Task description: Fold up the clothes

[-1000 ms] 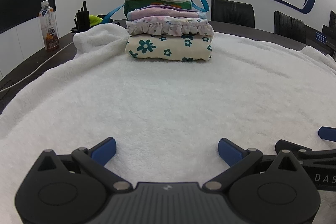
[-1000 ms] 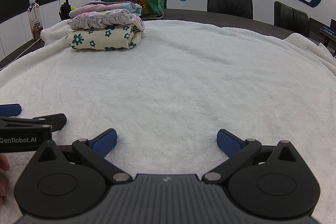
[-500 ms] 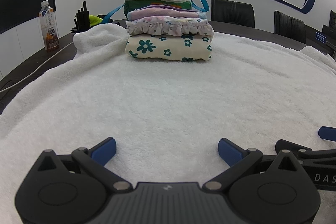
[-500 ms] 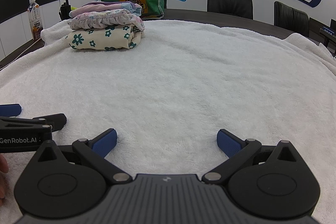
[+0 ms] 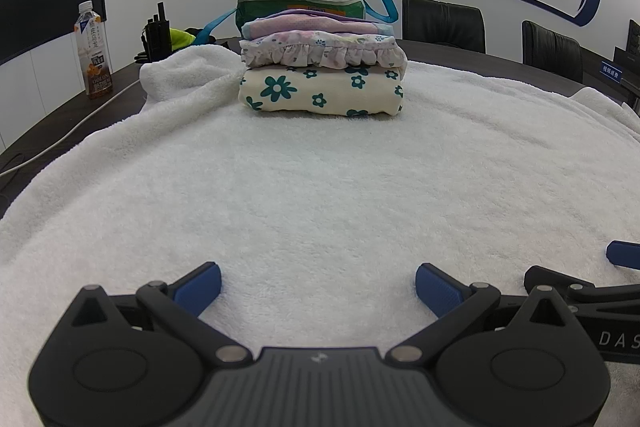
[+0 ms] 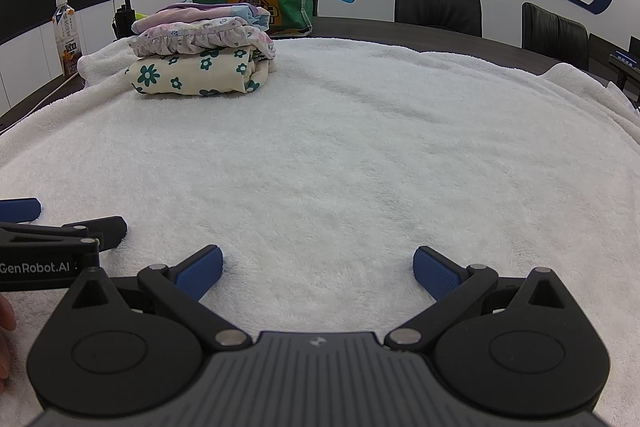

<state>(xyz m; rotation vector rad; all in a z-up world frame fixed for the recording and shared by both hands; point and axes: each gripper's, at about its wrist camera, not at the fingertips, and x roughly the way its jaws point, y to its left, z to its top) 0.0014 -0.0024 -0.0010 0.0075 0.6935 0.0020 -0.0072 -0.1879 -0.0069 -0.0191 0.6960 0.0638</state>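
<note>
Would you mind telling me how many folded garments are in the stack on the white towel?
3 show: a cream flower-print one at the bottom, a ruffled floral one in the middle, and a pink-lilac one on top. Thin layers may be hidden between them.

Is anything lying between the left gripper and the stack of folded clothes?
Nothing visible. Only bare white towel lies between the open left gripper and the stack of folded clothes. The right gripper sits off to the side.
</note>
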